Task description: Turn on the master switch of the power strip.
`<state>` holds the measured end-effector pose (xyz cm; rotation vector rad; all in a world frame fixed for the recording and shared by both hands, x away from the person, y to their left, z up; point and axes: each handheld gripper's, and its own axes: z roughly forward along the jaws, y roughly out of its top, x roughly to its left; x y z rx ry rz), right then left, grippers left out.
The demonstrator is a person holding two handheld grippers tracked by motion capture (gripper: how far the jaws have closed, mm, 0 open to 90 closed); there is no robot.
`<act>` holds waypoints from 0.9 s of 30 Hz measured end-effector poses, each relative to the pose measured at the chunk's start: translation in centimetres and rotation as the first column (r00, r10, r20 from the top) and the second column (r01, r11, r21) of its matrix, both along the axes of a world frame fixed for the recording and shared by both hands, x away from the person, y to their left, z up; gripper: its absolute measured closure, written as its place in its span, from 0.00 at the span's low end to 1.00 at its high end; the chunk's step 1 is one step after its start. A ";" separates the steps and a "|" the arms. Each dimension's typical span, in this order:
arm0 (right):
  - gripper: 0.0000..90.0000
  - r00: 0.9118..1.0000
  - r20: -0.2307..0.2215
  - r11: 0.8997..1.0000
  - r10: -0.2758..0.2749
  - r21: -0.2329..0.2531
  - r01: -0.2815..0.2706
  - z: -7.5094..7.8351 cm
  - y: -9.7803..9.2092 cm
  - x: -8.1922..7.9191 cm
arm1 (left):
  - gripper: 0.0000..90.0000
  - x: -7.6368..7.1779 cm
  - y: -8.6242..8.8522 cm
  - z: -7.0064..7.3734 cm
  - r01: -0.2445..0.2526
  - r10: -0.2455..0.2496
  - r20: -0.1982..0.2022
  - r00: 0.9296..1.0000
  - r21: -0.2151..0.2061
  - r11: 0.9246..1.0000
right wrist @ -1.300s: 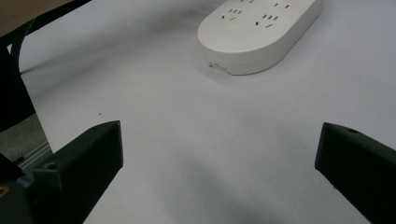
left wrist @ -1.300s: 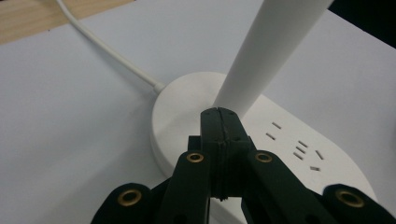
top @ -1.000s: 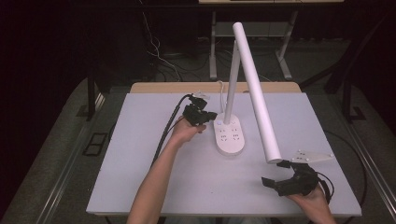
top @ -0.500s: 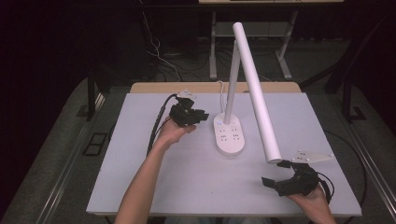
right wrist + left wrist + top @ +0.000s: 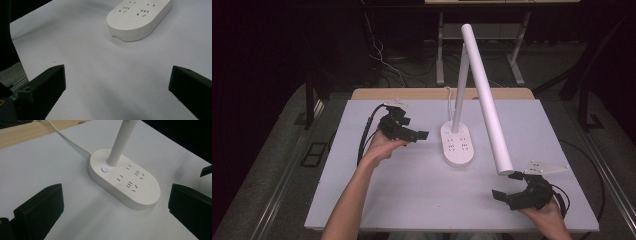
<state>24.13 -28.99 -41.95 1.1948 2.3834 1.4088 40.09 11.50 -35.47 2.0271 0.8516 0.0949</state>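
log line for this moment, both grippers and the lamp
left gripper: open, beside lamp base | right gripper: open, near edge | lamp button: lit

Main obstacle: the lamp base (image 5: 458, 145), near the surface's middle, slightly toward the far edge. Its post (image 5: 460, 90) rises from the base's far end, and the long white lamp head (image 5: 486, 95) slants down toward the near right corner, tip hanging low over the surface just above your right gripper (image 5: 511, 186). Lift there and you hit it. The white cord (image 5: 67, 137) runs from the base to the far edge, so passing behind the base is blocked low. Your left gripper (image 5: 409, 131) sits near the far left corner, just beside the base, with bare surface between them. The near edge and whole left half are bare. Both grippers' jaws stand wide apart.
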 end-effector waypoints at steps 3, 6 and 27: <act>0.01 1.000 -0.002 1.000 0.001 0.000 -0.001 0.0 0.1 0.0 | 0.00 -0.7 0.8 0.2 -0.014 0.014 0.013 1.000 -0.005 1.000; 0.01 1.000 -0.002 1.000 0.000 -0.001 0.000 0.0 0.1 0.0 | 0.00 -1.5 1.4 0.2 -0.025 0.025 0.019 1.000 -0.016 1.000; 0.01 1.000 -0.002 1.000 0.003 -0.002 -0.003 0.0 0.2 -0.1 | 0.00 -7.7 4.6 -2.2 -0.063 0.068 0.058 0.996 -0.078 0.995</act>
